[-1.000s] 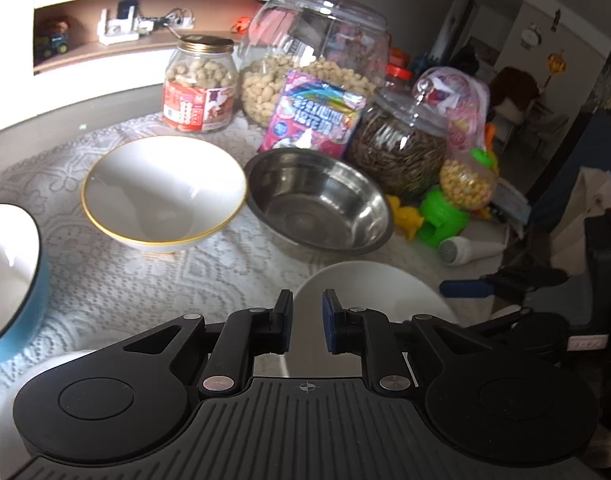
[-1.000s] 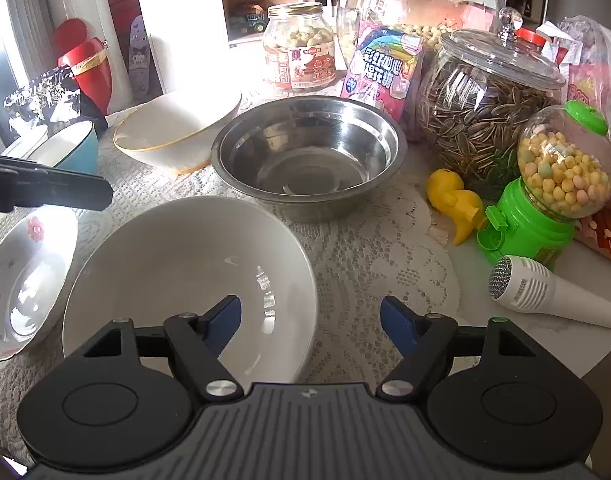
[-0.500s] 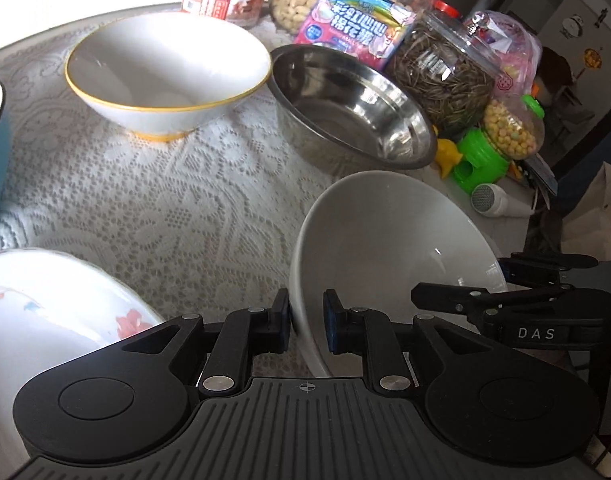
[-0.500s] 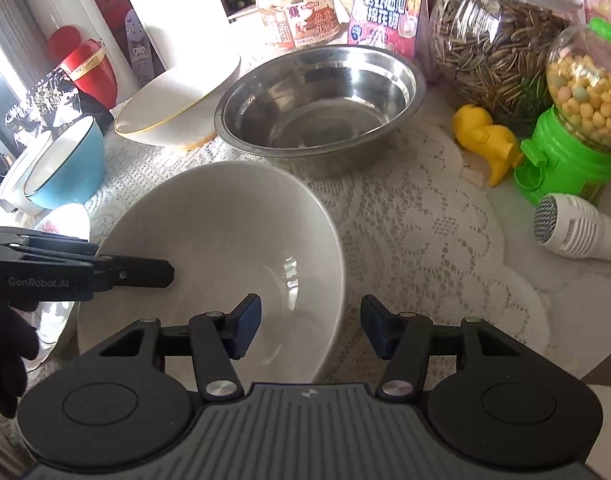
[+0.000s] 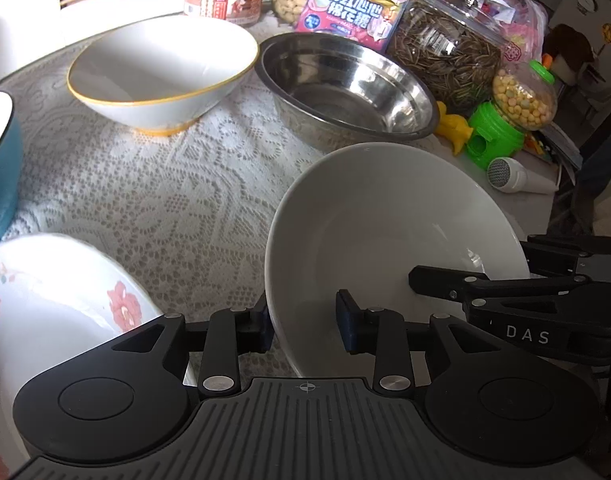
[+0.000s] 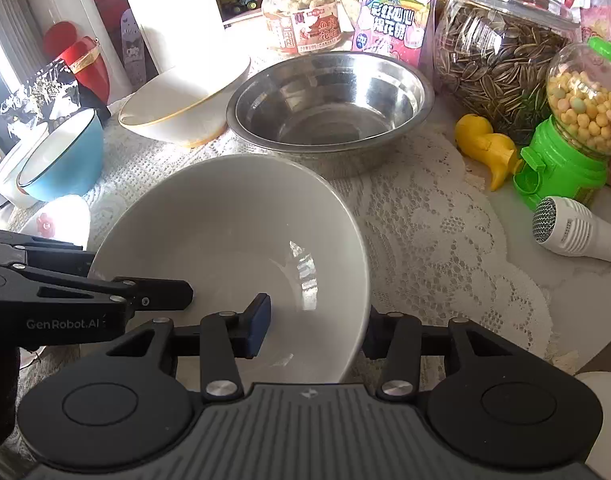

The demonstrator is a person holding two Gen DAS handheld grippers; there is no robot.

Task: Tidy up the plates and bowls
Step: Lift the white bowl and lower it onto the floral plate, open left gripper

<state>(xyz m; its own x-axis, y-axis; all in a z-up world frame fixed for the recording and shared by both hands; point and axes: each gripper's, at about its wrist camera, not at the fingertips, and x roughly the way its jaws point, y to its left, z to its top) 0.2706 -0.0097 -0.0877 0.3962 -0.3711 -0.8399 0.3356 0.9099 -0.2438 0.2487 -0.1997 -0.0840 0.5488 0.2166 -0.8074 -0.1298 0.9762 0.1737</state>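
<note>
White bowl: empty, rim straddled by both tools.
Left hand-held gripper: opening (pads apart).
Right hand-held gripper: closing, not yet clamped.
Steel bowl: empty.
Counter: lace cloth.

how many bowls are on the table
4 clear bowls: plain white bowl nearest, steel bowl behind it, gold-rimmed bowl beside that, blue bowl at left; another white dish may sit behind the blue.

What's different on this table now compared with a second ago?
The left hand-held gripper came down to the grey bowl; its jaws are opening, straddling the near rim. The right hand-held gripper is closing with the rim on the other side between its jaws. The gold-rimmed bowl, steel bowl and jars stayed put.
</note>
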